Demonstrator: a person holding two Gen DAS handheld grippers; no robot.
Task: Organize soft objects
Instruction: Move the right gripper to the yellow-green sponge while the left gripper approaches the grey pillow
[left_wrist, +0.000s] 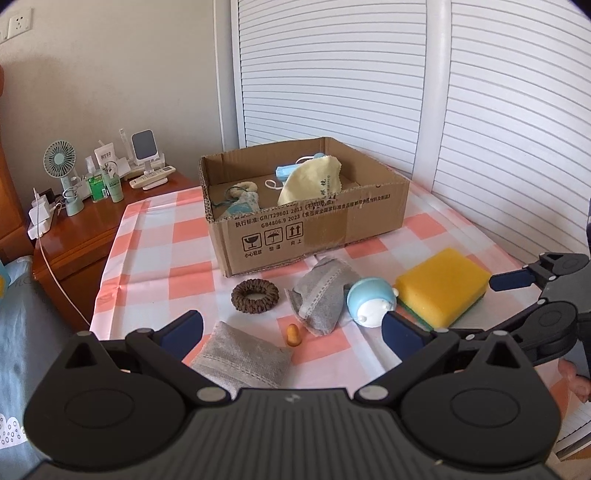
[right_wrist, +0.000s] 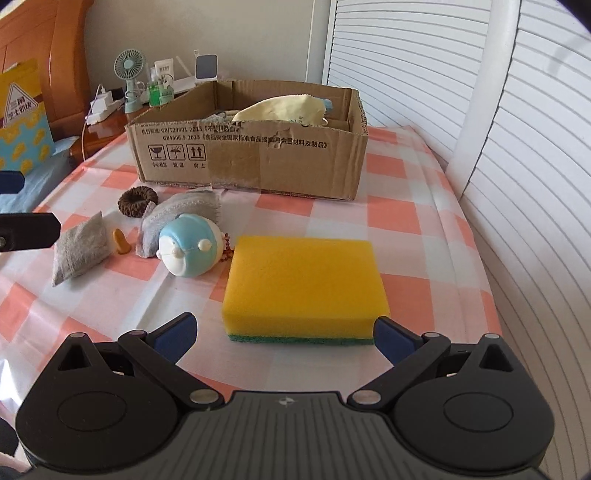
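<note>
A cardboard box (left_wrist: 314, 229) stands on the checked cloth and holds a yellow cloth (left_wrist: 314, 181), a blue item and a plush piece. In front lie a brown scrunchie (left_wrist: 255, 296), two grey sachets (left_wrist: 321, 295) (left_wrist: 243, 354), a small orange piece (left_wrist: 293, 335), a blue-white round toy (left_wrist: 371, 301) and a yellow sponge (left_wrist: 443, 286). My left gripper (left_wrist: 291, 330) is open above the near sachet. My right gripper (right_wrist: 282, 334) is open, its pads just short of the sponge (right_wrist: 304, 280). The box (right_wrist: 251, 147) stands behind.
A wooden nightstand (left_wrist: 92, 221) at the left carries a fan, bottles, remotes and a charger with cable. White slatted doors (left_wrist: 480, 110) stand behind and to the right. The table's right edge runs close to the sponge.
</note>
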